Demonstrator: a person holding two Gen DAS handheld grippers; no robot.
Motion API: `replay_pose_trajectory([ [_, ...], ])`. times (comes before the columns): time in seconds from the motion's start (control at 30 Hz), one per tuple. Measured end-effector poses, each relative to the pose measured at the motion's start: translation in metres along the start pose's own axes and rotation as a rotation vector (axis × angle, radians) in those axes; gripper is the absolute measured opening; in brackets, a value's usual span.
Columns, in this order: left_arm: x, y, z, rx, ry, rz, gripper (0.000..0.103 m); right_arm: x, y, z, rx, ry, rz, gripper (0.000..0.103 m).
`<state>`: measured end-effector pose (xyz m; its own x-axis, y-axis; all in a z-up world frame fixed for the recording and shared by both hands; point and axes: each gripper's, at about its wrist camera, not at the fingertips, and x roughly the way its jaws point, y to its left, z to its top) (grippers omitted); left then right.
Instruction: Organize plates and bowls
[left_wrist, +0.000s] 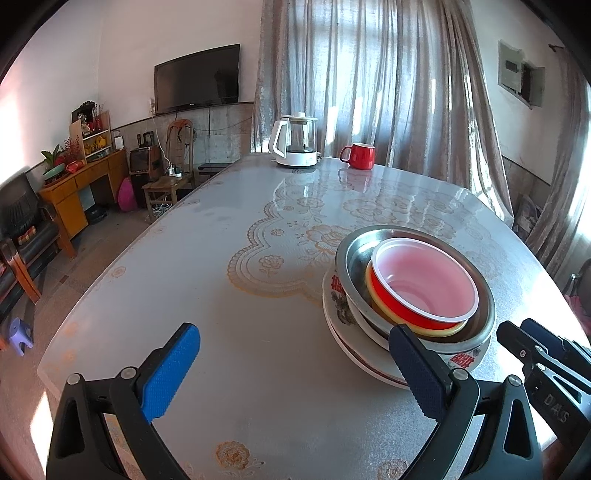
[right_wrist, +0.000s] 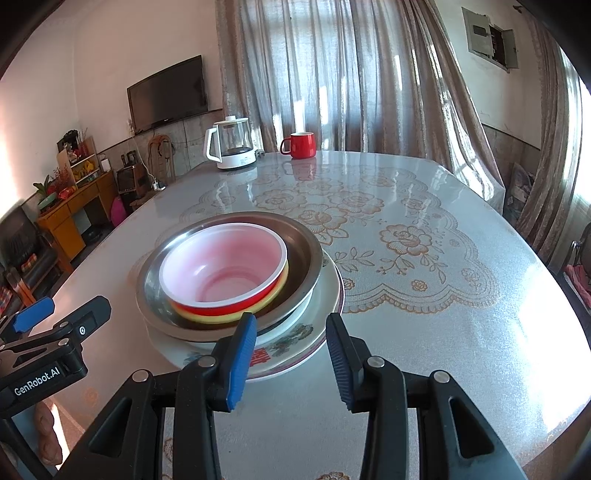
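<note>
One stack stands on the table. A red plastic bowl (left_wrist: 424, 284) (right_wrist: 221, 266) with a pink inside sits in a yellow bowl (left_wrist: 439, 329) (right_wrist: 221, 318), inside a steel bowl (left_wrist: 354, 254) (right_wrist: 303, 251), on white floral plates (left_wrist: 343, 321) (right_wrist: 295, 339). My left gripper (left_wrist: 295, 365) is open and empty, just left of and in front of the stack. My right gripper (right_wrist: 291, 354) is open and empty, its fingers at the near rim of the plates without gripping them.
A white and glass kettle (left_wrist: 295, 142) (right_wrist: 232, 144) and a red mug (left_wrist: 358, 155) (right_wrist: 299, 144) stand at the table's far edge. The table (left_wrist: 207, 236) (right_wrist: 424, 236) has a lace-patterned cover. Chairs, a wooden cabinet and a TV are off to the left.
</note>
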<state>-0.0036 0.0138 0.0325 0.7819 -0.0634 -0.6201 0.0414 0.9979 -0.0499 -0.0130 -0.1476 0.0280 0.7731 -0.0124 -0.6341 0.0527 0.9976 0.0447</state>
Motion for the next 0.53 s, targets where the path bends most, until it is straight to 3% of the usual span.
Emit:
replay_pose_trajectory([
  [0.53,-0.0008,0.0040,0.0006,-0.008,-0.009,0.014,0.103,-0.0037,-0.0016,0.0008,0.001,-0.009,0.004,0.039],
])
